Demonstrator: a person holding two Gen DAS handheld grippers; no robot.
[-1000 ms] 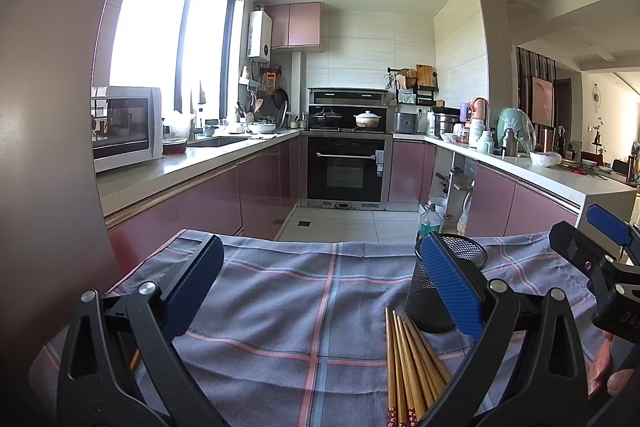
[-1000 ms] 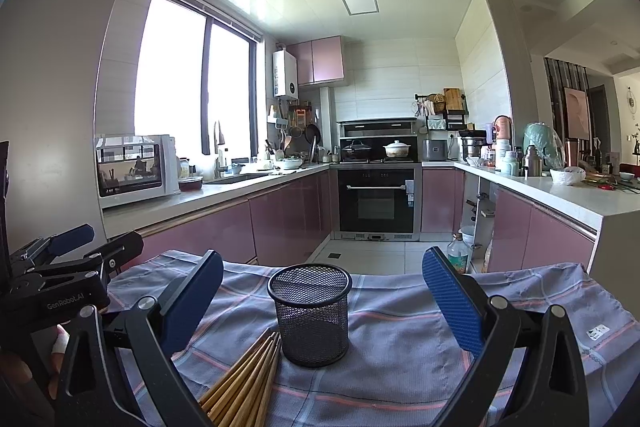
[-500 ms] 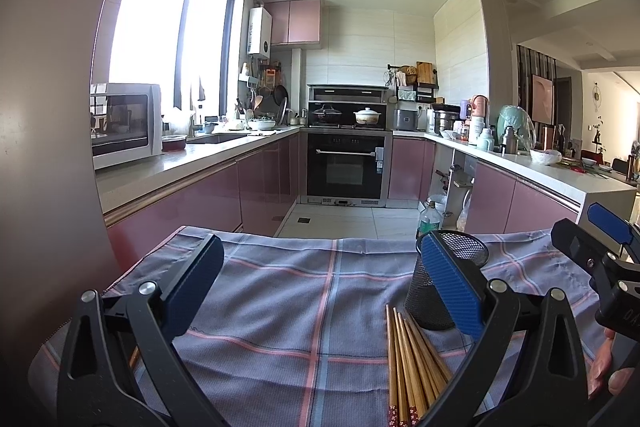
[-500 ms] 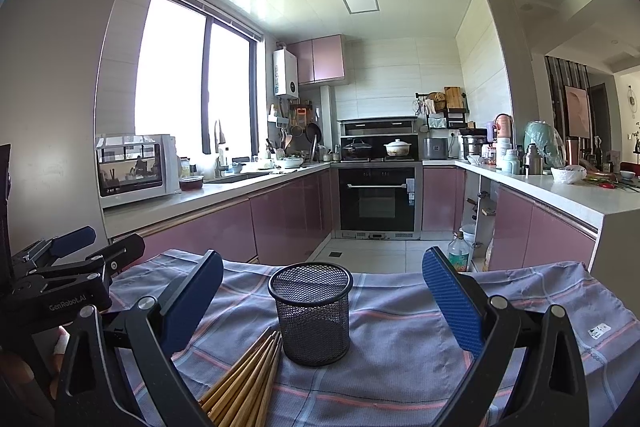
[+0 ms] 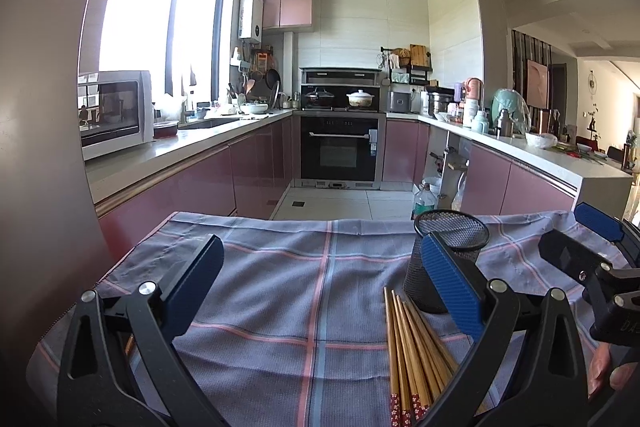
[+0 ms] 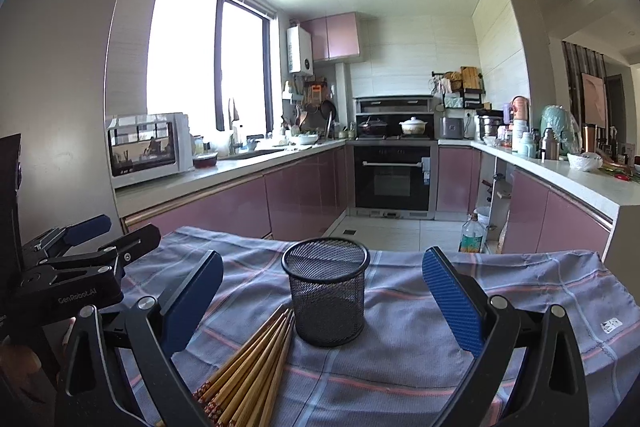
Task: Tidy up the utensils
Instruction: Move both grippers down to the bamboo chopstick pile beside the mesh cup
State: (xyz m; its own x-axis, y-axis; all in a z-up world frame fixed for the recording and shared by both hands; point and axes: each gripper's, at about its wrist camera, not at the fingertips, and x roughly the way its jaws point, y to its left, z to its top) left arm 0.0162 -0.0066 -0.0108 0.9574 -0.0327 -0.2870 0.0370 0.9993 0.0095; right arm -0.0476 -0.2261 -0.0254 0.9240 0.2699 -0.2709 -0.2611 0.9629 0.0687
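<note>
A bundle of wooden chopsticks [image 6: 250,367] lies flat on the checked cloth, tips toward a black mesh cup [image 6: 326,291] that stands upright and empty. In the right wrist view my right gripper [image 6: 320,291] is open, with the cup seen between its blue pads and the chopsticks low on the left. In the left wrist view the chopsticks [image 5: 412,351] and the mesh cup [image 5: 448,259] sit on the right, partly behind the right pad. My left gripper [image 5: 324,275] is open over bare cloth, holding nothing. Each gripper shows at the edge of the other's view.
The blue-grey checked cloth [image 6: 500,287] covers the table, whose far edge drops to the kitchen floor. Pink cabinets and counters run along both sides, with an oven [image 6: 394,179] at the back. A plastic bottle [image 6: 470,233] stands on the floor beyond the table.
Both views have tilted very slightly; the grippers stay open and the chopsticks and cup have not moved.
</note>
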